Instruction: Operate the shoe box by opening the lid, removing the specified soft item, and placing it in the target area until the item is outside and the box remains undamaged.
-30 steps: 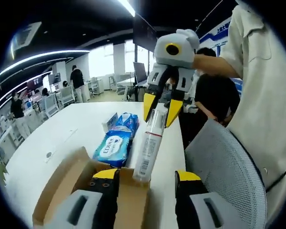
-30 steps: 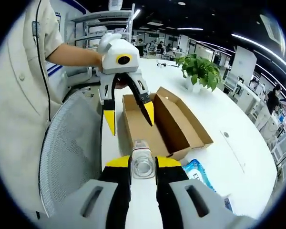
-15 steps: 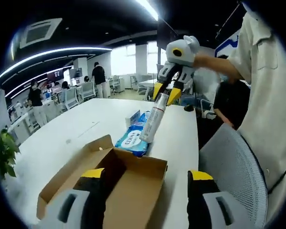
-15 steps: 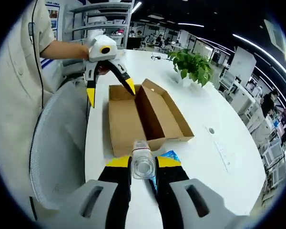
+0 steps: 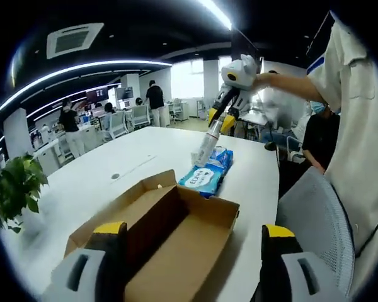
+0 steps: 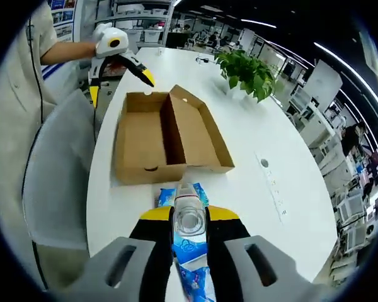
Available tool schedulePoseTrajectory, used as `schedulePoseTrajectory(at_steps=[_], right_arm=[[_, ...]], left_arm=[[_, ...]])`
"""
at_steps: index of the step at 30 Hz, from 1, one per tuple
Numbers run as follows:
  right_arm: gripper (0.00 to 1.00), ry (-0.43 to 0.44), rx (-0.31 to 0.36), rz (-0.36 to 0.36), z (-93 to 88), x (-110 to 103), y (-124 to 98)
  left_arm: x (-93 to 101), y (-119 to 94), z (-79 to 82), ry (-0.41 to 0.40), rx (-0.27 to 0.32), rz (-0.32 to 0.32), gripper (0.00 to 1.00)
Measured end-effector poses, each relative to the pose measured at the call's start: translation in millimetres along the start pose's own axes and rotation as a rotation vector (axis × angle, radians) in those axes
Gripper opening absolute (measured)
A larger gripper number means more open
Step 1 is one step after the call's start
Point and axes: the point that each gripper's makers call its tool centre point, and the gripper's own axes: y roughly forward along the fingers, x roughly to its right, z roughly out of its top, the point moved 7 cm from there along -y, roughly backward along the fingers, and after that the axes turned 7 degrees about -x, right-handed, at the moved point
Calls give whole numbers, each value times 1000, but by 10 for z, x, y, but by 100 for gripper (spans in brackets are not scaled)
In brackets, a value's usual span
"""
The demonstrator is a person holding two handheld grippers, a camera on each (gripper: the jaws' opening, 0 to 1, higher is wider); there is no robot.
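At the centre of the right gripper view, the shoe box point(image 6: 167, 141) lay open on the white table point(image 6: 252, 170), lid folded flat beside the tray, both halves looking bare. My right gripper point(image 6: 189, 217) was clamped on a clear bottle point(image 6: 189, 211) above the blue wipes packs point(image 6: 192, 251) at the lower middle, just beyond the box. In the left gripper view the bottle's point(image 5: 206, 146) base hung just over those packs point(image 5: 208, 175), centre right. My left gripper point(image 5: 192, 236) stood wide and held nothing near the box. I judged opening and removal done, the box unharmed; only setting down and releasing remained.
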Motion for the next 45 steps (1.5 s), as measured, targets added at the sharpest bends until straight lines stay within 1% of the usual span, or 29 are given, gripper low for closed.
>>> schedulePoseTrajectory(at_steps=[3,8,12,15,16,19,21,23,25,28,29,31,34,36,40,45], right_arm=[[16,-19,-40,3,-21,105,74],[16,-36,-83,10,-33,254,164],[16,-53,-147,19,-102,392,248],[16,-48,-172,24,-131,499,308],[16,-51,-193,25,-148,539,334],[16,-68,-223,25,-165,601,402],[16,-73,-238,40,-173,633,463],[17,-91,-263,37,-184,669,517],[17,-100,-272,43,-179,690,569],[17,-105,-293,64,-204,741,674],[17,-117,-309,69,-227,776,721],[17,-130,-321,70,-213,767,766],[17,-125,-334,78,-203,828,856],[17,-129,-342,86,-196,839,899],[17,-154,-379,95,-198,847,1016],[17,-170,-386,107,-159,843,1097]], left_arm=[[-22,-80,-35,-20,10,29,92],[-69,-187,-100,-43,15,77,97],[-103,-276,-147,-67,26,109,100],[-124,-328,-175,-78,31,134,100],[-131,-353,-189,-86,35,144,100],[-146,-408,-227,-108,45,166,100],[-160,-440,-266,-117,40,183,100],[-178,-474,-305,-128,37,197,100],[-190,-507,-332,-139,38,211,100],[-192,-536,-366,-149,35,222,100],[-194,-539,-381,-150,32,225,100],[-195,-543,-401,-154,25,229,100],[-184,-546,-423,-161,22,235,100],[-171,-542,-438,-167,21,234,100],[-150,-533,-477,-175,10,237,100],[-142,-540,-523,-186,1,242,99]])
